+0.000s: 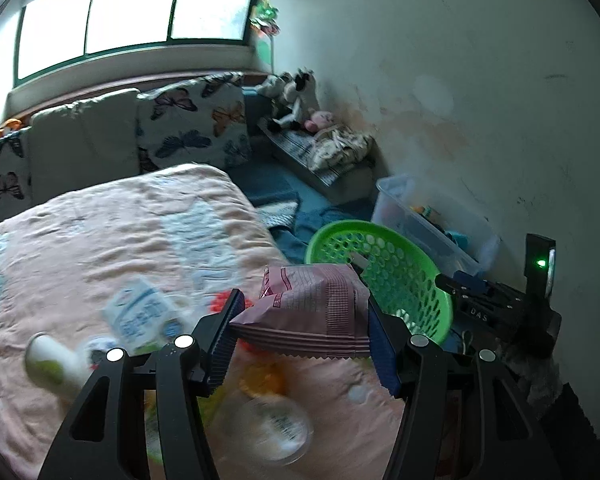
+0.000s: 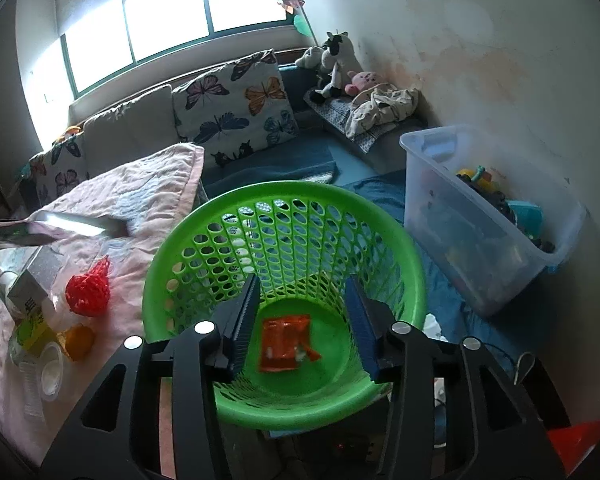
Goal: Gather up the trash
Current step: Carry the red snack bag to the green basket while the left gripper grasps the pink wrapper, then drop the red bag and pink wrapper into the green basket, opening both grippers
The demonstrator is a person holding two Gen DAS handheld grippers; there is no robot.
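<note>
- You are holding the left gripper (image 1: 300,332) pinched on a pink crinkled snack packet (image 1: 312,304), both blue pads pressing its sides, above the right edge of the pink quilted bed cover (image 1: 120,232).
- You are keeping the right gripper (image 2: 300,320) over the mouth of the round green perforated plastic basket (image 2: 404,248); its jaws are standing apart with nothing between them.
- An orange foil wrapper (image 2: 286,344) is lying flat on the basket floor, directly below those parted jaws.
- The basket is sitting just beside the bed's right edge, so the pink packet is hanging near its rim (image 1: 340,226) but not yet over the opening.
- Risk: letting go early would likely drop the packet onto the cover or the blue floor mat (image 2: 384,192), since it is light and could drift.
- Risk: both grippers are crowding one basket; swinging the left one in could knock the right or tip the light basket.
- More rubbish is waiting near the cover's front edge: a red net bag (image 2: 88,292), a milk carton (image 1: 144,316) and a clear plastic cup (image 2: 54,372).
</note>
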